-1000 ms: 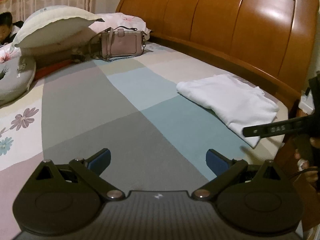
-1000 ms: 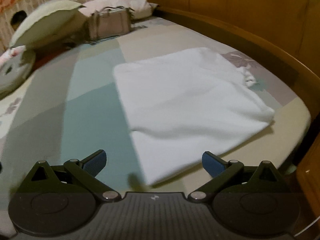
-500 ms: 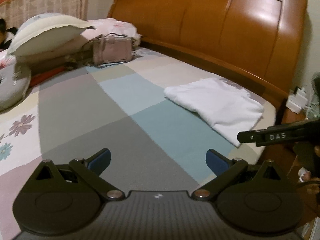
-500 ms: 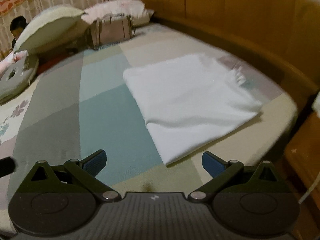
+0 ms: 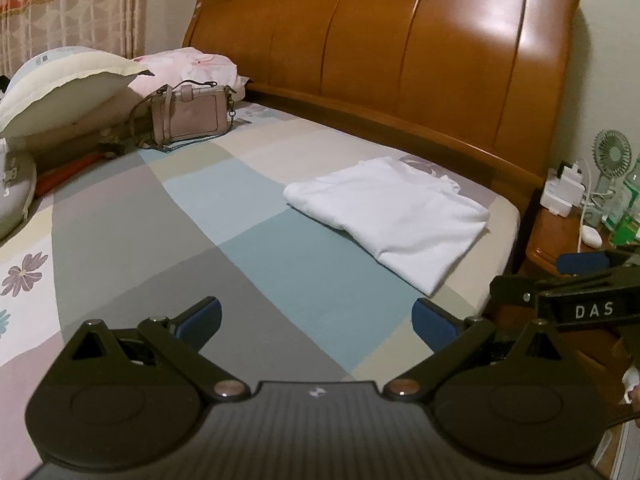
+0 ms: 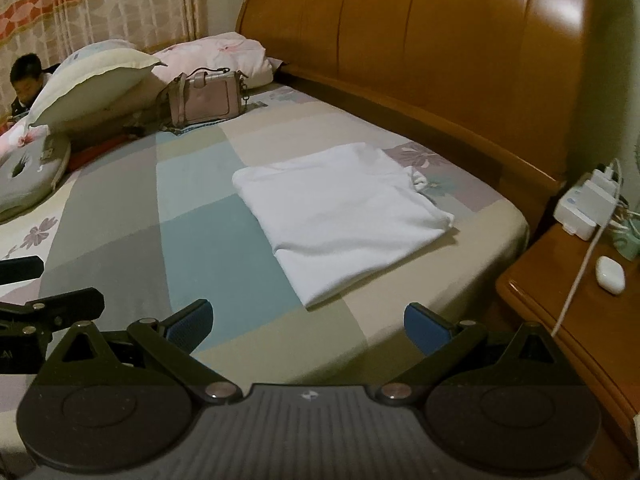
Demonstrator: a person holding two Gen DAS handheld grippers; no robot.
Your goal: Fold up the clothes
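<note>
**Right wrist view: folded white garment ahead, both pairs of fingers spread and empty**

Right wrist view gives me the clearest read, so I start there. The white garment (image 6: 340, 216) lies flat on the bed (image 6: 224, 248), already folded into a neat rectangle, near the bed's corner by the headboard (image 6: 440, 60). It sits ahead of my right gripper (image 6: 308, 322), a little right of centre, with its near corner pointing back toward the fingers. Its long axis runs diagonally, from that near corner away toward the headboard.

From the left wrist view the same garment (image 5: 388, 216) is farther off and well to the right of my left gripper (image 5: 316, 322). So I judge the right hand to be the nearer one for any coming touch, with the left needing to cross over the bedspread to reach it.

Both pairs of fingers are spread wide and hold nothing; neither touches the cloth or the bed. The right gripper also shows at the right edge of the left view, beside the nightstand (image 5: 560, 240).

By my reckoning the fold looks finished or nearly so. If another fold is wanted, the near corner is the natural place to pinch.
</note>
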